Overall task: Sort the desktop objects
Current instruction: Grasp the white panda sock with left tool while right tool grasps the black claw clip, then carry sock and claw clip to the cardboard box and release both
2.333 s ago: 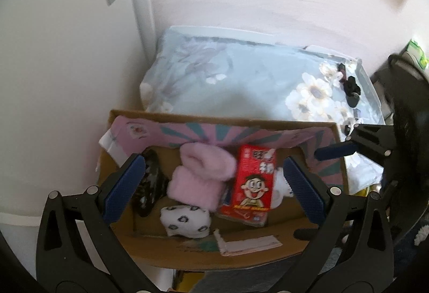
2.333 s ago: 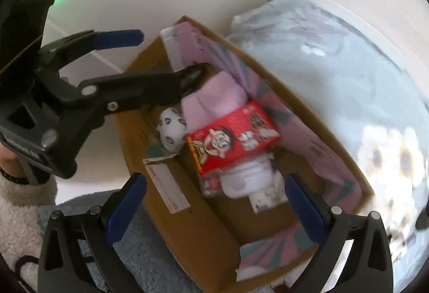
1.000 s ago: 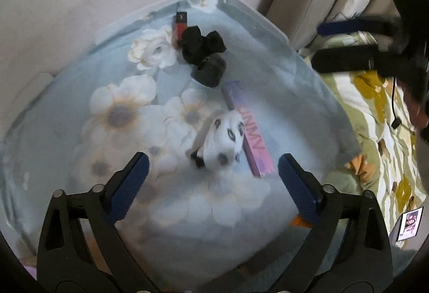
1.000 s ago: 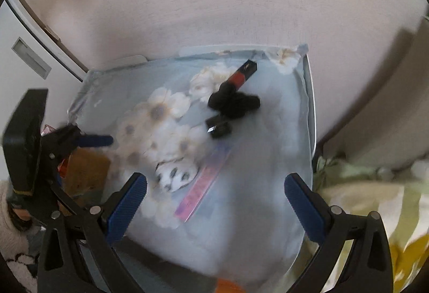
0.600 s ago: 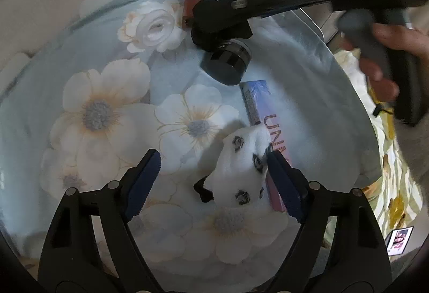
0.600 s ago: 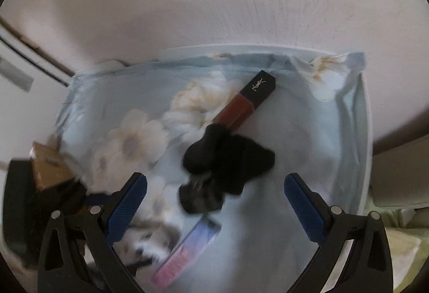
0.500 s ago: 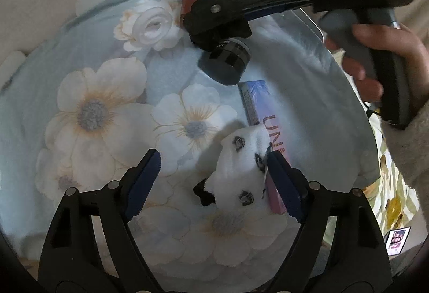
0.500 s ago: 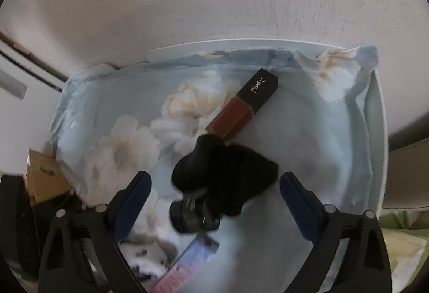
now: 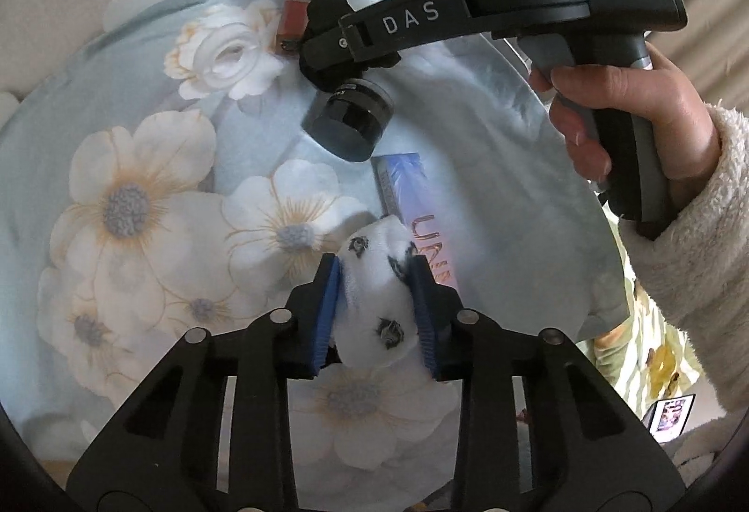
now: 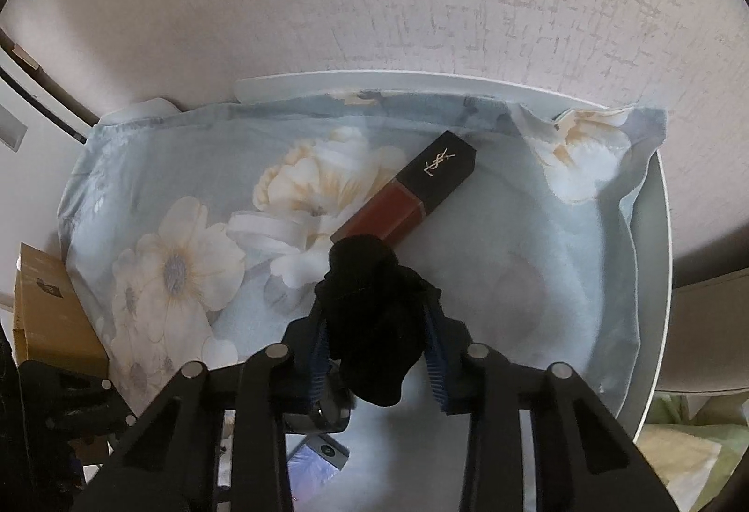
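My left gripper [image 9: 374, 306] has its jaws closing on the white sock [image 9: 372, 301], a spotted bundle lying on the floral cloth [image 9: 140, 193]; both blue pads [image 9: 326, 310] press into its sides. A pink box [image 9: 416, 208] lies just beside the sock, its lower end running under the right-hand pad. Further up the cloth I see a black jar [image 9: 348, 126] on its side, and beyond it a lipstick [image 9: 295, 16].

My right gripper [image 10: 377, 353] is closing too, on the black sock [image 10: 370, 320], a bunched dark wad that fills the gap between the pads. From the left camera I can see that gripper reaching in from the right, held by a hand [image 9: 622, 100] in a fleecy sleeve [image 9: 693, 259]. The lipstick [image 10: 407, 193] lies diagonally on the cloth with its red end touching the black sock's far edge. The jar [image 10: 327, 413] sits partly hidden under my right gripper's frame. A cardboard box [image 10: 47, 315] shows at the cloth's left edge in the right view
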The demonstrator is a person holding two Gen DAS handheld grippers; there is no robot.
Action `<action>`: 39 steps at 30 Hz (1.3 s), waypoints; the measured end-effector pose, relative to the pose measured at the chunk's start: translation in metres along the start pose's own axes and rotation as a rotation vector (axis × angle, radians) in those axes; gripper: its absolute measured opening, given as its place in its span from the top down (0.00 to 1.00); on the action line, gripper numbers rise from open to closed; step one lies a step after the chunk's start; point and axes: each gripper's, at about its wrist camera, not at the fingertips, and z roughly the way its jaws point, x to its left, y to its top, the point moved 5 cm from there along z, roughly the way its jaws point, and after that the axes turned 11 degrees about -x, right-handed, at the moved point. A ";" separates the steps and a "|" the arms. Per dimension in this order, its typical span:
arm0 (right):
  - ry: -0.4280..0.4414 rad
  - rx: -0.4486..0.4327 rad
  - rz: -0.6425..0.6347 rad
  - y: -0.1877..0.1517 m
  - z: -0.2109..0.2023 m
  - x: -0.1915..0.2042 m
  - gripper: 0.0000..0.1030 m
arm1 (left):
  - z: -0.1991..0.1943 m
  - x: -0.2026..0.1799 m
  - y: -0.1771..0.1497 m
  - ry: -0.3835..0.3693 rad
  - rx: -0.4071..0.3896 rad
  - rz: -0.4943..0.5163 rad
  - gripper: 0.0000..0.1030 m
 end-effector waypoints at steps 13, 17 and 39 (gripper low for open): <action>-0.013 -0.046 0.016 0.011 -0.028 0.000 0.77 | -0.034 0.003 0.010 0.022 -0.027 0.002 0.75; -0.008 -0.054 0.030 0.016 -0.036 0.000 0.80 | -0.056 0.000 0.007 0.035 -0.050 0.007 0.75; 0.014 -0.162 -0.122 0.047 -0.133 0.093 0.84 | -0.188 0.045 0.019 0.138 -0.269 -0.076 0.75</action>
